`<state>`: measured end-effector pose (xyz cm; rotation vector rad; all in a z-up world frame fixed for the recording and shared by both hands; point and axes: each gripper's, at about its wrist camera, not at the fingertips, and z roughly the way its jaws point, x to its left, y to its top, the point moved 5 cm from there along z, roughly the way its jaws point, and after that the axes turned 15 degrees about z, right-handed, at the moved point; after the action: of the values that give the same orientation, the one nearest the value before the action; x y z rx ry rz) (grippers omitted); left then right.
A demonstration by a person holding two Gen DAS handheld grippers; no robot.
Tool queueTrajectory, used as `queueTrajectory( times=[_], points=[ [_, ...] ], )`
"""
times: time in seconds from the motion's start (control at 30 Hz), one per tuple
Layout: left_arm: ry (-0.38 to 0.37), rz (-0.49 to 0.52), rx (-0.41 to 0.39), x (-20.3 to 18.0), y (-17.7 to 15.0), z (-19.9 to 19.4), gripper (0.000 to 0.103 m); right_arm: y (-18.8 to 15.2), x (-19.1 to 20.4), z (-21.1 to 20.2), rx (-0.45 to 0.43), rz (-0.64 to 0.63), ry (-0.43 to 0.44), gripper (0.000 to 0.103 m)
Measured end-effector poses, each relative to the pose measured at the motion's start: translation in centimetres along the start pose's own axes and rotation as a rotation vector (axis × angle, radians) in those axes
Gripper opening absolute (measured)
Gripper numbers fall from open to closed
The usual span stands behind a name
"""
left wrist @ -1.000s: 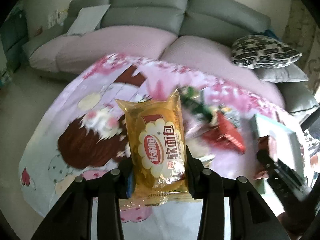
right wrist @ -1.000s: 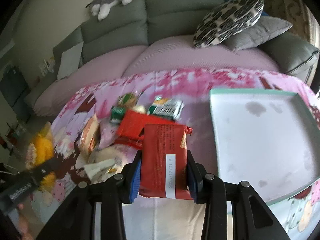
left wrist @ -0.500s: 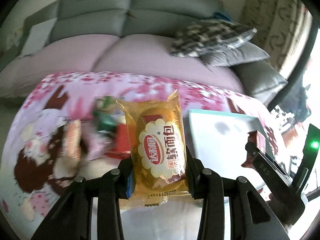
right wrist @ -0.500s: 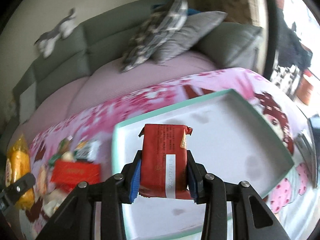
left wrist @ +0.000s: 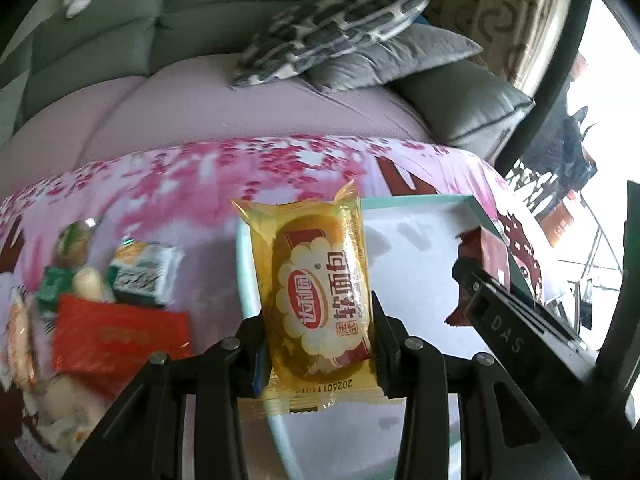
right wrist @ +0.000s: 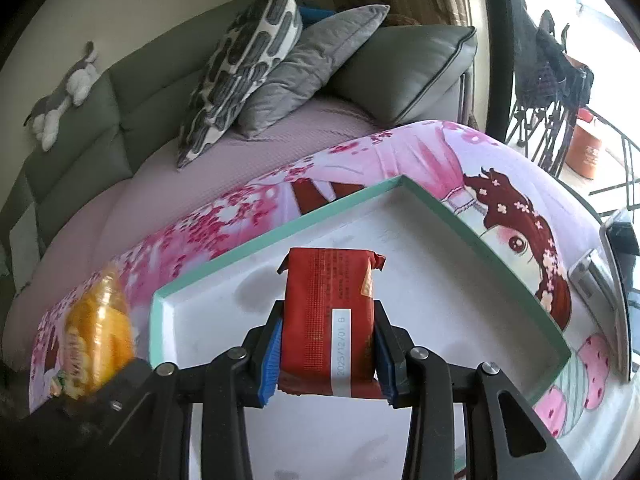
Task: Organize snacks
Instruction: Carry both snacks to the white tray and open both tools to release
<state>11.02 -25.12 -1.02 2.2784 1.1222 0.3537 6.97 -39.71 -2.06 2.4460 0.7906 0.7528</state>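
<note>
My left gripper (left wrist: 318,350) is shut on a yellow soft-bread packet (left wrist: 316,300) and hangs over the left edge of the white tray with a teal rim (left wrist: 420,201). My right gripper (right wrist: 326,354) is shut on a red snack packet (right wrist: 328,316) above the middle of the tray (right wrist: 280,234). The left wrist view shows the right gripper's black body and its red packet (left wrist: 486,252) at the right. In the right wrist view the yellow packet (right wrist: 98,328) appears at the left, blurred.
Left of the tray, several loose snacks lie on the pink patterned cloth (left wrist: 280,164): a red packet (left wrist: 120,336), a green-and-white one (left wrist: 142,276) and others. Behind it stands a grey sofa with cushions (right wrist: 280,52). A phone (right wrist: 596,276) lies right of the tray.
Both grippers have swung to the right from over the snack pile to over the tray, each still holding its packet. Both wrists rolled.
</note>
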Motion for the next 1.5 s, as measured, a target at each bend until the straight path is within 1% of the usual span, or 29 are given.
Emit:
queueTrajectory(
  times=[0.07, 0.3, 0.73, 0.87, 1.33, 1.43, 1.47, 1.5],
  points=[
    [0.007, 0.012, 0.012, -0.3, 0.3, 1.0, 0.042, 0.4, -0.2, 0.7, 0.006, 0.006, -0.007, 0.042],
    [0.012, 0.006, 0.036, -0.4, 0.9, 3.8, 0.042, 1.1, -0.9, 3.1, 0.033, 0.02, -0.031, 0.042],
    [0.007, 0.004, 0.048, 0.3, 1.3, 6.7, 0.042, 1.6, 0.2, 5.1, 0.045, -0.002, -0.054, 0.042],
    [0.01, 0.002, 0.061, 0.2, 1.2, 7.4, 0.042, 1.7, 0.1, 5.6, 0.051, 0.001, -0.061, 0.042],
    [0.027, 0.015, 0.065, 0.1, 1.2, 7.5, 0.042, 1.1, -0.3, 6.4, 0.092, 0.013, -0.077, 0.043],
    [0.028, 0.017, 0.066, 0.1, 1.1, 7.5, 0.044, 1.0, -0.4, 6.8, 0.103, 0.021, -0.082, 0.042],
    [0.029, 0.018, 0.066, 0.1, 1.1, 7.6, 0.047, 0.9, -0.5, 6.8, 0.105, 0.023, -0.084, 0.043],
    [0.029, 0.019, 0.068, 0.1, 1.1, 7.6, 0.054, 0.9, -0.6, 6.9, 0.106, 0.026, -0.084, 0.043]
  ],
)
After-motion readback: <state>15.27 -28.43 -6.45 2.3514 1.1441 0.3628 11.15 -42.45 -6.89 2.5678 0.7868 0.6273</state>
